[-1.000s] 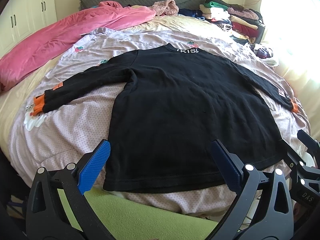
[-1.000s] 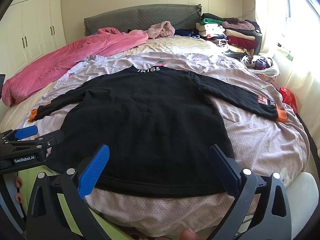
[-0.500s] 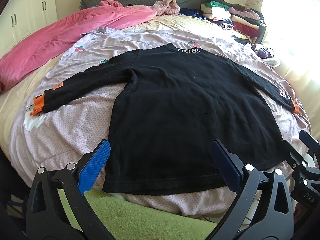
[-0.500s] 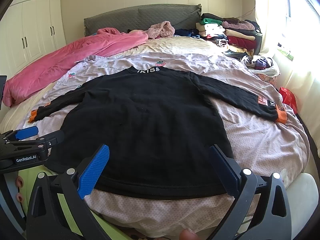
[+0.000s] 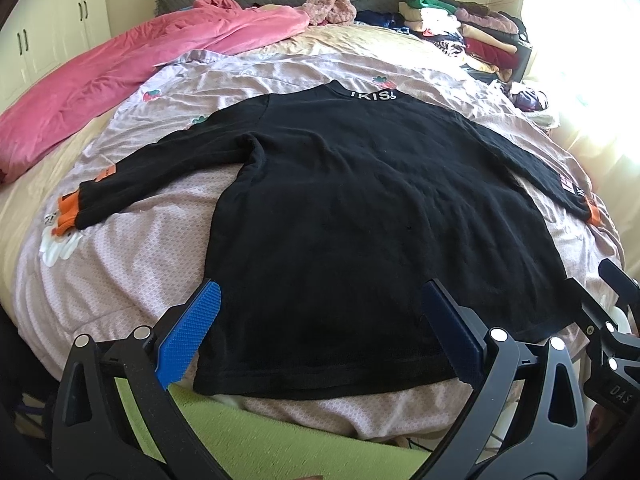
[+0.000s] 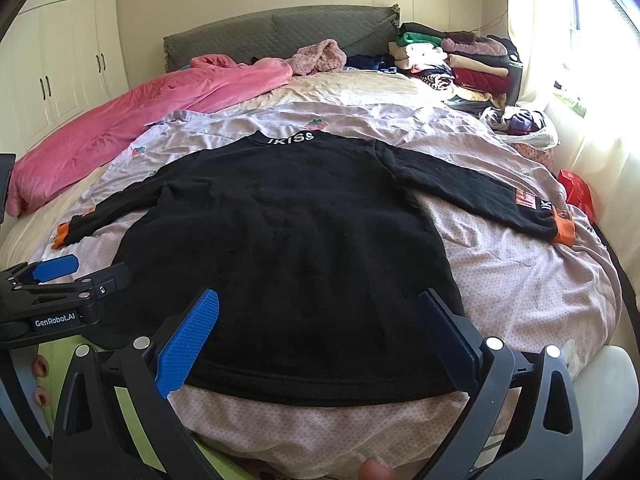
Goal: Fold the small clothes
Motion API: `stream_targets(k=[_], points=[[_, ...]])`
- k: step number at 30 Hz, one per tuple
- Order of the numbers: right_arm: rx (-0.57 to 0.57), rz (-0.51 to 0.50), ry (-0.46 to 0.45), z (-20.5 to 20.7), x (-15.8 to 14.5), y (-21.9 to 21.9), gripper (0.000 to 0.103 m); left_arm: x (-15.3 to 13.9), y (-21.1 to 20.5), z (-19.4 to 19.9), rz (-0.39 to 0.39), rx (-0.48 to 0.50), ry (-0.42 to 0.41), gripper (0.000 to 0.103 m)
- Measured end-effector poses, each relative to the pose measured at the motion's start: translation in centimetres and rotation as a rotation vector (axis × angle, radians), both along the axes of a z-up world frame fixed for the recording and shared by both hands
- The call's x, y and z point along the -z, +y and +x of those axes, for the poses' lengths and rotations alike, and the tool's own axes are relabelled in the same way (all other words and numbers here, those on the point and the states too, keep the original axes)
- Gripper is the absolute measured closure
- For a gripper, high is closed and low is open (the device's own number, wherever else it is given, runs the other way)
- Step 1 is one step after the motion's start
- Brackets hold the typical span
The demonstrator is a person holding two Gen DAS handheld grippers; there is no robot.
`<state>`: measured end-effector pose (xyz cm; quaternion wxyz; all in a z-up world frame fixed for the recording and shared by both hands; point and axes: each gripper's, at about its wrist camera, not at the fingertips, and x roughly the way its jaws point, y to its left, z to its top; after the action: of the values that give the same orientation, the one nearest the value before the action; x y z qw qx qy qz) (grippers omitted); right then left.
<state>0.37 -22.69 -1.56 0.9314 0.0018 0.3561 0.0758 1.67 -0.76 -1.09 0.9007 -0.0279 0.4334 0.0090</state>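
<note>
change: almost none vs 1 s ago, slight creep toward hem
left hand-held gripper [image 5: 320,334]: spread, empty, above near hem
right hand-held gripper [image 6: 318,334]: spread, empty, same hem, further right
black sweater [image 5: 360,216]: flat on bed [image 5: 120,264], straight ahead, 2 sleeves out
meaning: fold not started, hem grasp likely next

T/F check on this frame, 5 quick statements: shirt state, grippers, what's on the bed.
1. The black sweatshirt lies spread flat, sleeves out. True.
2. The left gripper is clamped on the hem. False: open, holding nothing.
3. The right gripper is open. True.
4. The sleeve cuffs are green. False: orange.
5. The pink blanket covers the sweatshirt. False: it lies apart, toward the headboard.
</note>
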Motion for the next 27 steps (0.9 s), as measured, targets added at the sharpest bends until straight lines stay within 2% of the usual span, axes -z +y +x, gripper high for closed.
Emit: stream_targets(k=[13, 24, 27], points=[[0.069, 0.025, -0.007, 3.6, -0.2, -3.6, 0.004, -0.2, -0.5, 3.7, -0.015, 0.011, 0.017, 0.009], [0.206, 0.027, -0.014, 7.9, -0.1, -9.2, 0.004, -0.6, -1.8, 8.1, -0.012, 0.034, 0.02, 0.009], [0.258, 0.023, -0.007, 9.0, 0.2, -11.2, 0.004, -0.5, -2.5, 9.6, -0.016, 0.065, 0.031, 0.009]])
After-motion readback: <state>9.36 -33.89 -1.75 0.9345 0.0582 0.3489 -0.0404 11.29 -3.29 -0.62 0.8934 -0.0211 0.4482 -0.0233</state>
